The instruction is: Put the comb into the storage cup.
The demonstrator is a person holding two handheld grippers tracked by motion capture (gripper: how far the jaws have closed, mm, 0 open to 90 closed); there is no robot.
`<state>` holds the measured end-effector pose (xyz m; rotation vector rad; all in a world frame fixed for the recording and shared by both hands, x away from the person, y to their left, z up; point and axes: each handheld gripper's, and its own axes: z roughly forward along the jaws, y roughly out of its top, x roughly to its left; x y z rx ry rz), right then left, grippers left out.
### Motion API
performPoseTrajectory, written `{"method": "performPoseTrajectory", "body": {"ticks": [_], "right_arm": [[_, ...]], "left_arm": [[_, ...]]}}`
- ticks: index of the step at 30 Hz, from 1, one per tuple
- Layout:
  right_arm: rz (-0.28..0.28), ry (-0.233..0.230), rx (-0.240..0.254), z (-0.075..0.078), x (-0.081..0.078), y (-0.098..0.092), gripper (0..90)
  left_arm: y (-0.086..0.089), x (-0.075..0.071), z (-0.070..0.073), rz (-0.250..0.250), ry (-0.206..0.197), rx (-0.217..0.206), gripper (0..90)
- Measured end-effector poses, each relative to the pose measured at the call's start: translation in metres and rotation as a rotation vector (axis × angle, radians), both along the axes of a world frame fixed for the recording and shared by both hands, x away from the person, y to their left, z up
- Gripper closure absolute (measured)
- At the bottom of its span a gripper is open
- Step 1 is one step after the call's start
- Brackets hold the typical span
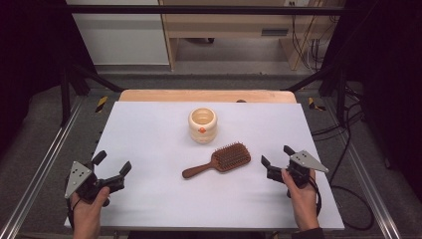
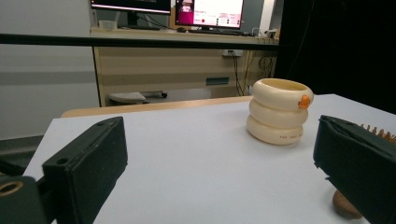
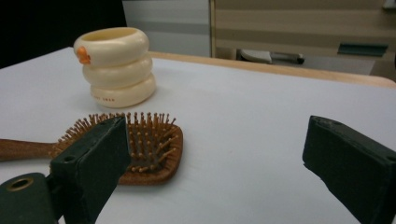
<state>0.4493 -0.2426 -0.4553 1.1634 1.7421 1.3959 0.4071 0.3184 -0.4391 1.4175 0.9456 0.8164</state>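
- High view: one hairbrush (image 1: 219, 160) and one cream pot (image 1: 202, 125) lie on the white worktop (image 1: 149, 199), well apart from both tongs. The brush sits just right of the middle of the worktop, bristles up. Its long axis runs from the handle end at about 8 o'clock to the head at about 2 o'clock. The pot stands upright at 11 o'clock from the brush head, near it but not touching.
- High view: the left tongs (image 1: 112, 164) are at 9 o'clock from the brush and the right tongs (image 1: 276, 155) at 3 o'clock. Each is held in a hand, jaws spread wide with nothing between them. The forearms are cut off by the bottom edge.
- Left gripper view: the two black jaws stand far apart over bare worktop. The right jaw hides most of the brush; a few bristle tips (image 2: 379, 132) and the rounded handle end (image 2: 345, 205) peek out beside it. The pot (image 2: 279, 111) stands whole at 1 o'clock, an orange mark on its rim.
- Right gripper view: the jaws gape wide and grip nothing. The left jaw covers part of the brush head (image 3: 149, 144), and the handle is cut off by the left edge. The pot (image 3: 117, 66) stands at 11 o'clock; the small print on its base is too tiny to read.
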Motion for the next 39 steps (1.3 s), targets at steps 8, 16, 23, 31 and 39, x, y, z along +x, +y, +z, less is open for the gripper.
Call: {"method": "performPoseTrajectory", "body": {"ticks": [8,16,23,31,39], "right_arm": [[-0.02,0.055,-0.036,0.0,0.002,0.006,5.5],[-0.021,0.089,-0.074,-0.001,0.003,0.016,6.6],[-0.025,0.13,-0.117,0.001,0.004,0.023,29.4],[-0.023,0.117,-0.143,0.012,0.011,0.029,65.3],[-0.011,0.089,-0.158,0.03,0.033,0.037,85.2]], "left_arm": [[0.0,0.001,-0.001,0.004,0.016,0.004,3.2],[0.0,0.001,-0.002,0.007,0.028,0.005,3.3],[0.0,0.002,-0.002,0.011,0.034,0.007,3.4],[-0.001,0.002,-0.003,0.014,0.039,0.01,3.5],[-0.001,0.002,-0.005,0.02,0.044,0.018,3.7]]}}
